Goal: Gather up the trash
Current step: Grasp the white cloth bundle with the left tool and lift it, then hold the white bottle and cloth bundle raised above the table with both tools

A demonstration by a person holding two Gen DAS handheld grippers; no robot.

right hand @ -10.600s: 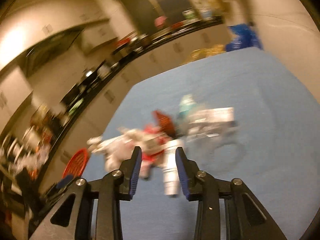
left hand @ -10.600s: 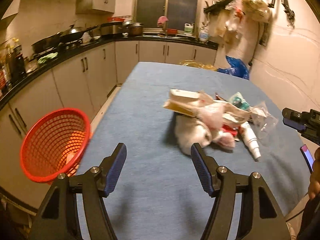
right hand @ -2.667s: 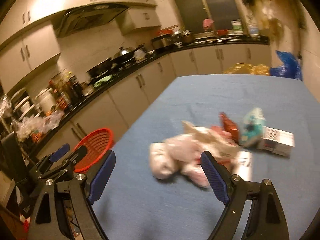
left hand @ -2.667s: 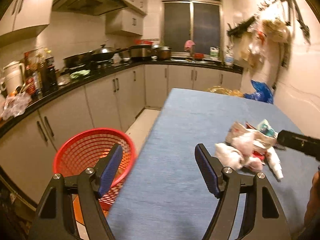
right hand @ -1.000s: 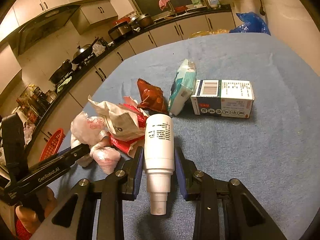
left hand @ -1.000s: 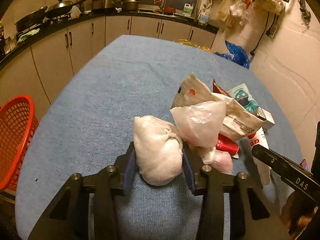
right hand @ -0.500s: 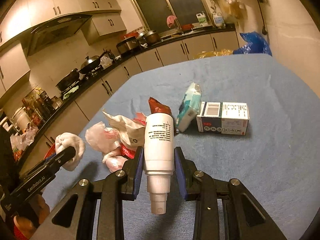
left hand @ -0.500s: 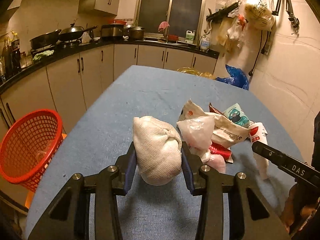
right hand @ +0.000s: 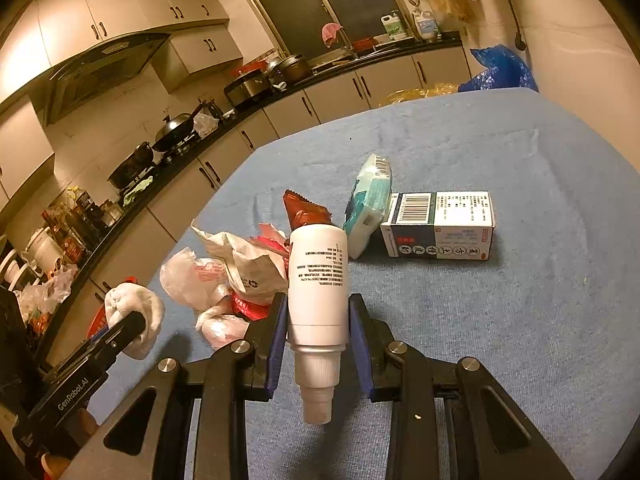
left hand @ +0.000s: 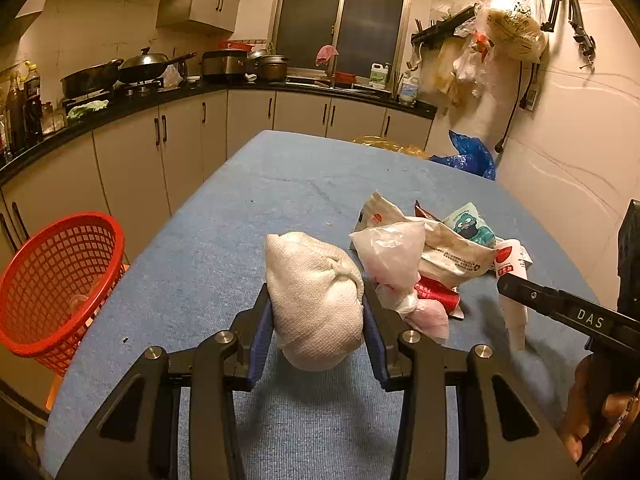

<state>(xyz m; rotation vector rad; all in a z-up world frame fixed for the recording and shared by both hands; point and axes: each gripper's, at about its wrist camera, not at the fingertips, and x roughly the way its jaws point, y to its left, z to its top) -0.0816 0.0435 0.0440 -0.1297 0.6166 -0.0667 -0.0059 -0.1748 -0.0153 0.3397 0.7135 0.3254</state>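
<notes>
The left gripper [left hand: 316, 324] is pinching a white cloth bundle [left hand: 314, 300] between its jaws and is holding it clear of the blue desk [left hand: 224, 248], near the desk's left edge. The bundle is bulging past both jaws, which suggests a soft, light, compressible load; a grip across its widest part, as shown, is probably the securest. The right gripper [right hand: 318, 332] is clamping a white plastic bottle [right hand: 318, 280] just above its neck, the cap pointing back toward the camera and the base pointing forward. The bottle is looking rigid and smooth, so it could be slipping lengthwise if the grip loosens; the shoulder above the cap is offering a natural stop.

The remaining trash is lying in a heap toward the desk's right side: a crumpled paper bag [right hand: 244, 264], a thin plastic bag [left hand: 390, 256], a brown foil wrapper [right hand: 304, 210], a teal tissue pack [right hand: 368, 204] and a printed carton [right hand: 438, 224]. The films are likely flimsy and best taken by a gathered fold; the carton is stiff and suits a grip across its narrow faces.

A red mesh basket [left hand: 52, 280] is standing off the desk's left edge, the probable destination for both held items.
</notes>
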